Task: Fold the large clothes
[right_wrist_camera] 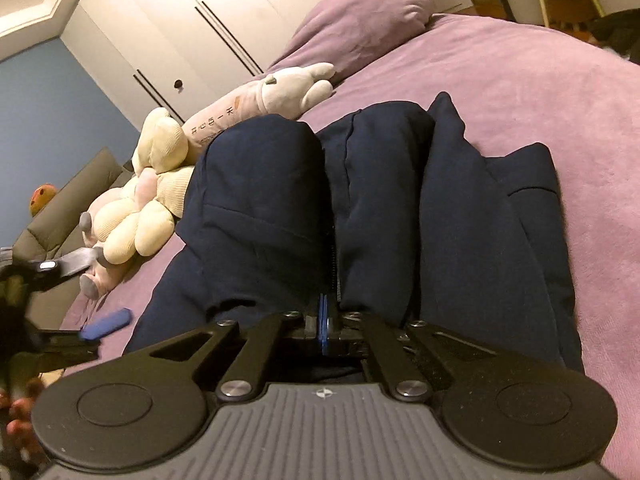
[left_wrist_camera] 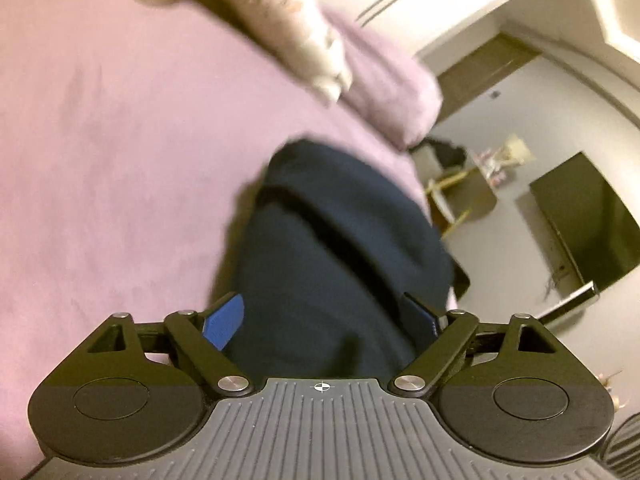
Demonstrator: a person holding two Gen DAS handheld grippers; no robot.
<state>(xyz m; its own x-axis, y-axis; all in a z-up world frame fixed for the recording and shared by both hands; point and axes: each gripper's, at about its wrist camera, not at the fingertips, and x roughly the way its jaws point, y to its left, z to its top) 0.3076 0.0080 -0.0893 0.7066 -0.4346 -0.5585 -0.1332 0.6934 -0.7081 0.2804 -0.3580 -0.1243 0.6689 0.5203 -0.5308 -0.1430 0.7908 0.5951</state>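
A dark navy zip jacket lies bunched in thick folds on the purple bed. My right gripper is shut, its blue pads pressed together on the jacket's zipper edge at the near end. In the blurred left wrist view the same jacket runs away between the spread fingers of my left gripper, which is open; its pads do not press on the cloth. The right wrist view also catches the left gripper at the jacket's left side, one blue pad just above the sheet.
Cream and pink plush toys and a long plush lie left of the jacket. A purple pillow sits at the bed's head before white wardrobe doors. Off the bed's edge stand a chair and a dark screen.
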